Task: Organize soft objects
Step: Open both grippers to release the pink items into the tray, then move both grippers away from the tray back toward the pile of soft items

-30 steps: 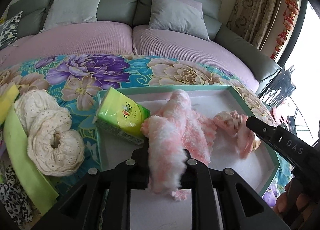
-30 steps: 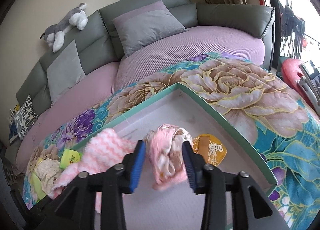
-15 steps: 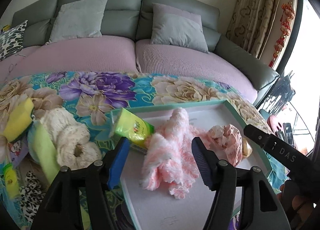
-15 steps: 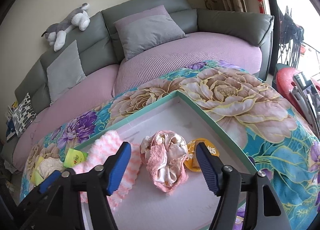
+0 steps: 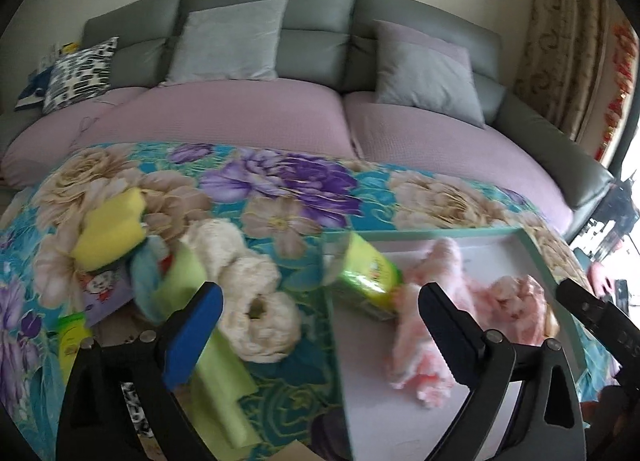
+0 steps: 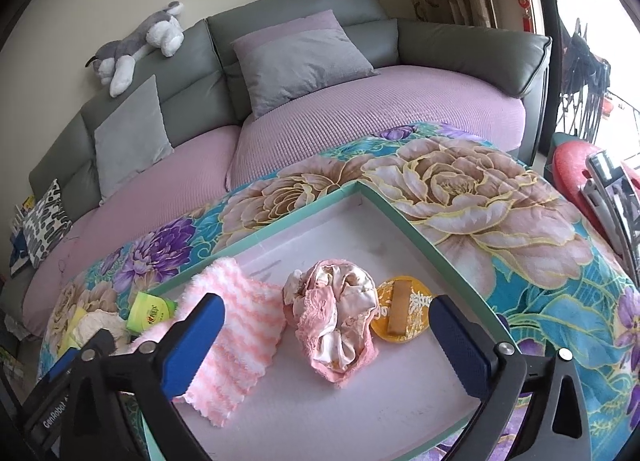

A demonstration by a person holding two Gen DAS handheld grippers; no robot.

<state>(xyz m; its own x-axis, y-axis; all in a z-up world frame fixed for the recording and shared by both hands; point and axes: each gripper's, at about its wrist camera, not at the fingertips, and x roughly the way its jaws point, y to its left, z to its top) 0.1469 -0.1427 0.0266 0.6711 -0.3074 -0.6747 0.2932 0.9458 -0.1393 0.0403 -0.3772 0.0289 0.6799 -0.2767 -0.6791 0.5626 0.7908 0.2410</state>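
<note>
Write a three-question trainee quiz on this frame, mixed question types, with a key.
1. True or false: the right gripper is clamped on the crumpled pink satin-and-lace garment.
2. Multiple choice: what lies beside that garment, toward the right wall of the shallow teal-rimmed white tray?
A. a yellow sponge
B. a round orange pad with a tan strap
C. a grey cushion
3. Fill in: the left gripper is open, and the cream knitted ring-shaped bundle in front of it lies ____ the tray.

Key: 1 false, it is open and holds nothing; 2 B; 3 outside, on the floral blanket.
</note>
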